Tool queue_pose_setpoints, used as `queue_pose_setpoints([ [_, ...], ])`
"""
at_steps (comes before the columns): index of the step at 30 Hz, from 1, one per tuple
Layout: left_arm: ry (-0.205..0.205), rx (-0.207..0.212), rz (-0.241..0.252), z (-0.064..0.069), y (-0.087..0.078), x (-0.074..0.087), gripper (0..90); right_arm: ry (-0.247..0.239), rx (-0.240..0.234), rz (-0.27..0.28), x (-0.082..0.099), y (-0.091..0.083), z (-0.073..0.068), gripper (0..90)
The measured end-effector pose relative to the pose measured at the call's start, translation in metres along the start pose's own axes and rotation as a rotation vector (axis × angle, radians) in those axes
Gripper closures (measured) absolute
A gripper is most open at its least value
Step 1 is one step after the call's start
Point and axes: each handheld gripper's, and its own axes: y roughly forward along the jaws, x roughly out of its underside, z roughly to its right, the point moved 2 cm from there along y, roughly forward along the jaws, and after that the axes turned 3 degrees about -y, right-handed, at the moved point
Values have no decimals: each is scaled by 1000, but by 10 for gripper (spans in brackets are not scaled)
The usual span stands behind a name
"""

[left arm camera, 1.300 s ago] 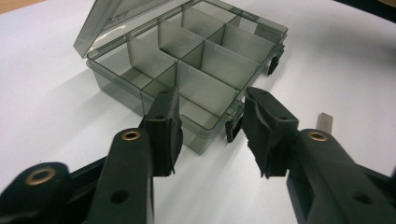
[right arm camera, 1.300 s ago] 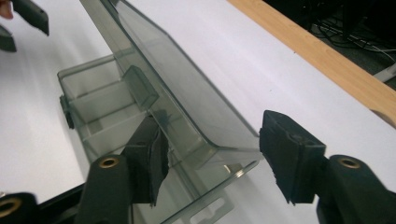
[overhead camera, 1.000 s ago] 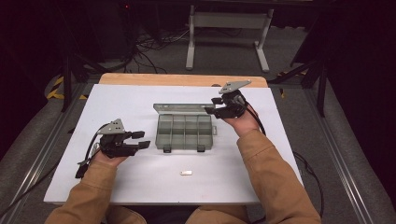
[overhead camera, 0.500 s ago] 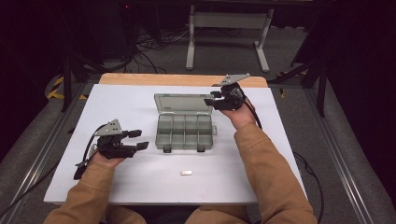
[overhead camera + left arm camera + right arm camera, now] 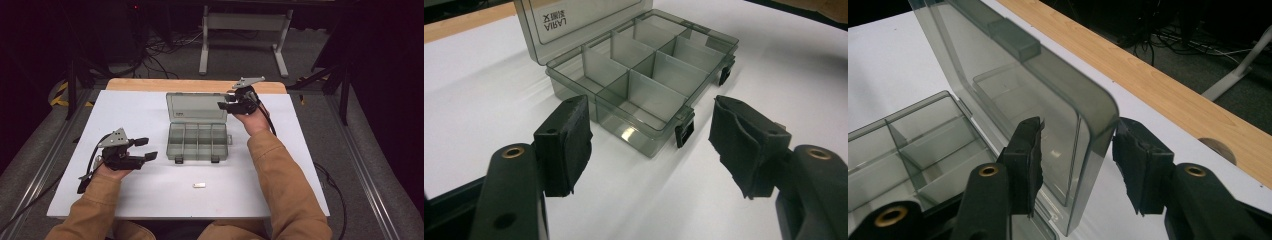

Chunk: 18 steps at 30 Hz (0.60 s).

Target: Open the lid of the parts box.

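Organizer box: lid raised, its corner between the right gripper jaws, pads not visibly pressing. Left gripper: jaws just opening, released, empty; box just ahead.

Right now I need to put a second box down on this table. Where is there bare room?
The white table is bare left of the organizer box, between it and the left claw. The near strip is free either side of the small white piece. It is crowded at the raised lid, whose corner stands between the right claw's jaws.
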Motion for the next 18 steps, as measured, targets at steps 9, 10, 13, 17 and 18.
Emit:
queue_pose_setpoints([
  [9, 2, -16, 7, -1, -1, 1, 314, 18, 9, -12, 5, 12, 6, 548],
  [10, 3, -21, 9, -1, -2, 1, 313, 27, 10, -16, 6, 15, 8, 548],
  [13, 2, -28, 16, -1, -3, 3, 313, 38, 5, -19, 8, 19, 11, 548],
  [17, -3, -36, 23, -1, -5, 4, 312, 51, 0, -18, 9, 24, 13, 548],
  [18, -2, -40, 26, -1, -6, 4, 312, 53, 1, -19, 10, 26, 14, 543],
])
